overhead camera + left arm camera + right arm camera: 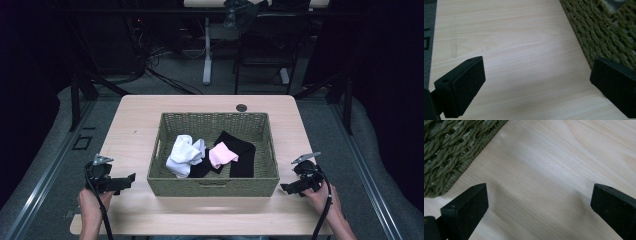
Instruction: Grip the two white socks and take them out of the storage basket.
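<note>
A green woven basket point(214, 186) sits in the middle of the light wooden table point(135, 120). Inside it lie a white cloth point(184, 154), a pink cloth point(221, 154) and a black cloth point(240, 150). My left gripper point(122, 181) rests low over the table to the left of the basket, open, with nothing between its jaws; its own view looks past the gripper point(536, 82) to the basket wall point(599, 32) at the right. My right gripper point(289, 188) sits to the right of the basket, open and empty; its view shows the gripper point(539, 205) and the basket corner point(451, 150).
A round cable hole point(241, 107) is in the table's far edge. Behind the table stand a desk leg point(206, 50) and a dark chair point(265, 45) with cables on the floor. Bare wood lies on both sides of the basket.
</note>
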The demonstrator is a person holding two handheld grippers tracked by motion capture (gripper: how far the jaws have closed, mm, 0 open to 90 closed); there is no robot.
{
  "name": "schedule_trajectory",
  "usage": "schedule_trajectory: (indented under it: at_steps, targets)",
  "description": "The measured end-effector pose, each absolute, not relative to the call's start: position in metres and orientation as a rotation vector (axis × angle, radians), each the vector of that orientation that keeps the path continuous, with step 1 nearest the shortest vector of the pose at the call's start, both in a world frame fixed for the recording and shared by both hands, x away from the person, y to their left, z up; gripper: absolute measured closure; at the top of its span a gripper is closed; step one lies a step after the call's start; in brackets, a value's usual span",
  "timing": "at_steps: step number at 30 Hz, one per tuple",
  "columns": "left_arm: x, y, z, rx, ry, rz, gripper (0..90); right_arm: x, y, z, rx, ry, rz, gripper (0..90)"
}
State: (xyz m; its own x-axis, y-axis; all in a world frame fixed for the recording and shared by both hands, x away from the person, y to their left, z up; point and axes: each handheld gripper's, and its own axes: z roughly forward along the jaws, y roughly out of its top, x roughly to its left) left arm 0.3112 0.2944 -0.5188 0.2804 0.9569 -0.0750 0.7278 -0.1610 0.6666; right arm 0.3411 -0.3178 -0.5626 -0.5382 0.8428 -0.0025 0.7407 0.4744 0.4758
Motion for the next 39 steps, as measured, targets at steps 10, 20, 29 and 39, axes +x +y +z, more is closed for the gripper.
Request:
schedule_trajectory:
  at_steps: [10,20,29,39]
  targets:
    - [0.312,0.287,-0.491,1.943,1.461,0.49,0.0,0.336,-0.318,-0.565,1.369,2.493,0.635,1.0]
    - [0.318,0.277,-0.464,1.916,1.394,0.44,0.0,0.332,-0.322,-0.565,1.386,2.473,0.629,1.1]
    - [0.33,0.249,-0.428,1.94,1.294,0.436,0.0,0.334,-0.315,-0.563,1.348,2.488,0.615,1.1]
    - [0.354,0.217,-0.414,1.994,1.23,0.394,0.0,0.338,-0.31,-0.564,1.325,2.514,0.601,1.4]
